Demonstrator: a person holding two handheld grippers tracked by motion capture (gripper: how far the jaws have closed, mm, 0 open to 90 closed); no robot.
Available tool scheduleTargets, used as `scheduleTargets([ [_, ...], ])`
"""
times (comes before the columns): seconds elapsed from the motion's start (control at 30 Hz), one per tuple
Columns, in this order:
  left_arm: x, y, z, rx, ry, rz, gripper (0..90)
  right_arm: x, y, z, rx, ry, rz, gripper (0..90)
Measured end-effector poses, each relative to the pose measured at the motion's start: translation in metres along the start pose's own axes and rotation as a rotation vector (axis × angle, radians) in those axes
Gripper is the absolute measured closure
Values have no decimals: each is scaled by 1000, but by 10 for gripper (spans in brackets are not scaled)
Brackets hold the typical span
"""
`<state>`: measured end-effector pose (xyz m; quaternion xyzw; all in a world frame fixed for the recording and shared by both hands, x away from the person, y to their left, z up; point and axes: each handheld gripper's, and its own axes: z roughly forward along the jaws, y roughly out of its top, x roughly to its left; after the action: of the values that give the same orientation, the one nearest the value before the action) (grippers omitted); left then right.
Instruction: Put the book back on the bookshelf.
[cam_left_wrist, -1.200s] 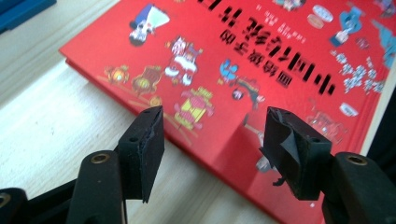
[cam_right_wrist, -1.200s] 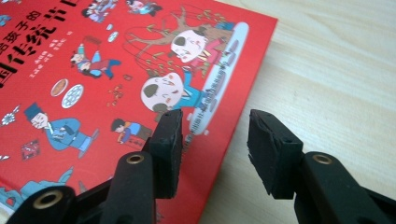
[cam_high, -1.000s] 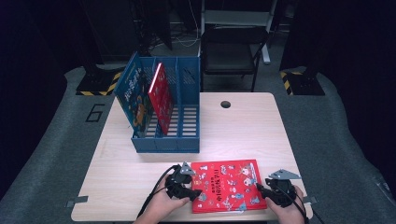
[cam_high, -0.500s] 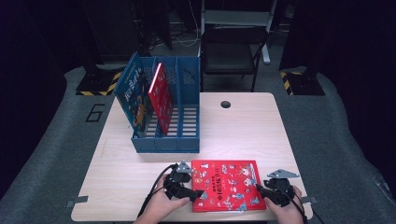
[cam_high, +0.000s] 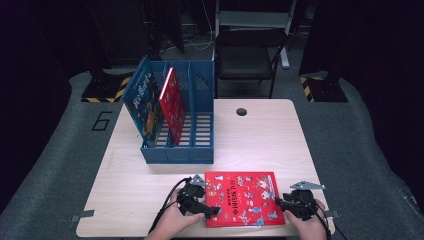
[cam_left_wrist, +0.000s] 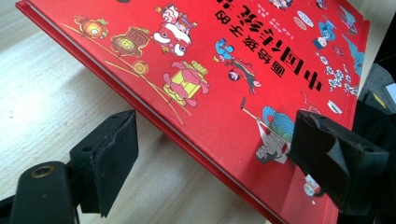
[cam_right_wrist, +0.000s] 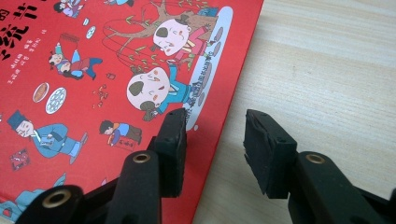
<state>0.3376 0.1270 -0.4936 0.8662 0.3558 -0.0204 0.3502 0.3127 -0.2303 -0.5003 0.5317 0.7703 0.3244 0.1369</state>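
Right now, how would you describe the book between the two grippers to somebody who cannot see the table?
Find the wooden table with the blue file rack. Near its front edge lies a red picture book. Unlike the books standing in the rack, it rests almost flat, cover up.

Dark studio lab: taped floor (cam_high: 107, 92)

dark room, grey floor (cam_high: 60, 165), black chair (cam_high: 247, 55), wooden table (cam_high: 260, 135)

Bare counter (cam_high: 260, 145) lies open right of the blue file rack (cam_high: 177, 150); the red book (cam_high: 242, 197) blocks the near edge in front of the rack.
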Motion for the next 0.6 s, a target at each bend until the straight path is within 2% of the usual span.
scheduleTargets([
  [0.03, 0, 0, 1, 1, -10, -5, 153, 1, 0, 0, 1, -3, 13, 581],
  [0.07, -1, 0, 2, 9, -11, 9, 154, 2, 0, -1, 2, -4, 19, 578],
  [0.1, -3, 0, 4, 7, -15, -9, 150, 1, 0, -1, -2, -4, 14, 574],
  [0.13, -3, 1, 6, 16, -11, 1, 137, 1, 0, -1, -7, -5, 8, 569],
  [0.27, -1, -1, 12, 48, -19, -13, 120, -2, -1, -2, -22, 6, 23, 538],
  [0.33, 0, -2, 14, 65, -22, -18, 120, -3, -1, -3, -29, 16, 56, 514],
  [0.43, 1, -2, 14, 61, -28, -24, 128, -6, -1, -2, -30, 25, 85, 472],
  [0.47, 2, -2, 13, 65, -31, -18, 132, -7, -2, -2, -33, 33, 91, 469],
  [0.53, 2, -3, 14, 44, -25, -33, 149, -8, -2, -1, -37, 55, 109, 448],
  [0.6, 3, -3, 12, 57, -14, -25, 163, -8, -2, 2, -27, 101, 126, 419],
])
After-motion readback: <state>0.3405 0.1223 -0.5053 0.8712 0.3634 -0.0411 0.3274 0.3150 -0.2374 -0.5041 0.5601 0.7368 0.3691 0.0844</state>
